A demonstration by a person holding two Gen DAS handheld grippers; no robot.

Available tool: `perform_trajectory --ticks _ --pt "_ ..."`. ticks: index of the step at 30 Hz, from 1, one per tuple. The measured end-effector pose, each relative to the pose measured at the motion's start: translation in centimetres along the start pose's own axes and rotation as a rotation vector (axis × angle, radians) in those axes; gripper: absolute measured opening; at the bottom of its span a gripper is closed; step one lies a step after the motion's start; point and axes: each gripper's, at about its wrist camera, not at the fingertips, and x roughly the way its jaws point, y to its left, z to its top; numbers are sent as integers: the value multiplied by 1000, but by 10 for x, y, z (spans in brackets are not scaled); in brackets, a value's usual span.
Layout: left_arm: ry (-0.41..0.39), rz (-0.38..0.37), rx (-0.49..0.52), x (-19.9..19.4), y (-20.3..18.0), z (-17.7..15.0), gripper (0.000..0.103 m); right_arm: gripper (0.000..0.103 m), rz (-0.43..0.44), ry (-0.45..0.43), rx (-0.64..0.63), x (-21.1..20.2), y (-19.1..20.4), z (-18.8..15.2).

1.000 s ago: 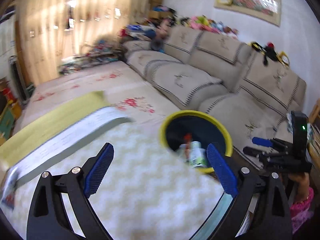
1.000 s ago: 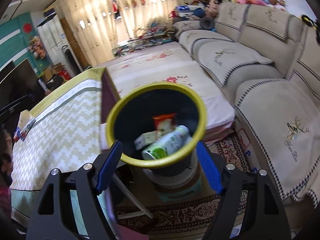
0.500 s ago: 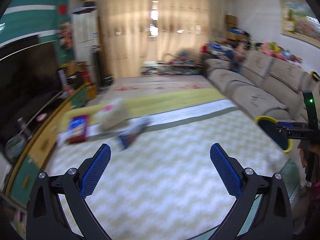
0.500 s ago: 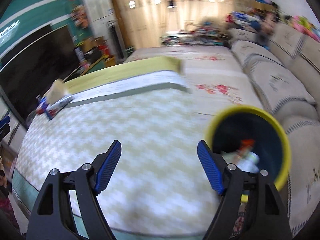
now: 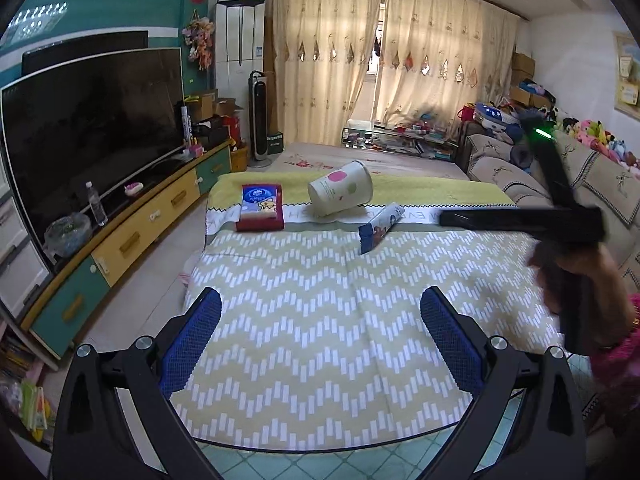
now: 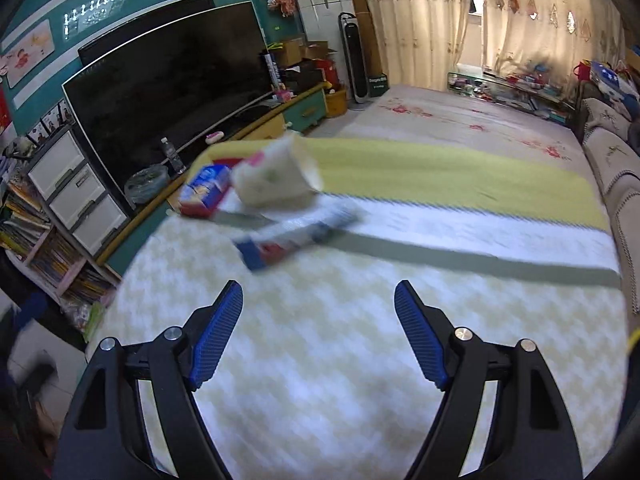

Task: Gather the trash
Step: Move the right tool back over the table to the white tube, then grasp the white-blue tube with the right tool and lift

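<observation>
On the table with the green and white zigzag cloth [image 5: 320,320], the long blue and white snack wrapper [image 5: 380,226] lies flat, just in front of the tipped white paper cup with coloured dots [image 5: 340,194]; the red and blue flat packet [image 5: 260,208] lies left of the cup; the wrapper's long axis runs obliquely, away and to the right in the left wrist view; the right gripper [image 6: 320,332] seems nearer to it, the wrapper ahead and left of its fingers; the left gripper [image 5: 320,336] and the right one both stand wide apart and hold nothing.

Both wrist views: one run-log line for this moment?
left gripper: open, empty | right gripper: open, empty | on table: cup tipped, wrapper, red pack
</observation>
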Motion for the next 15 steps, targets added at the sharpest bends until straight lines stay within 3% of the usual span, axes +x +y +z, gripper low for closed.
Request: perform_trajectory --ticks 4,9,15 --pt "-6 -18 2 -2 1 0 98 74 -44 1 38 41 30 20" --pt "-17 -44 -7 -4 5 -1 98 74 -162 47 124 92 35 38" --pt "-18 -60 -14 -4 11 -5 98 73 -218 96 126 115 40 36"
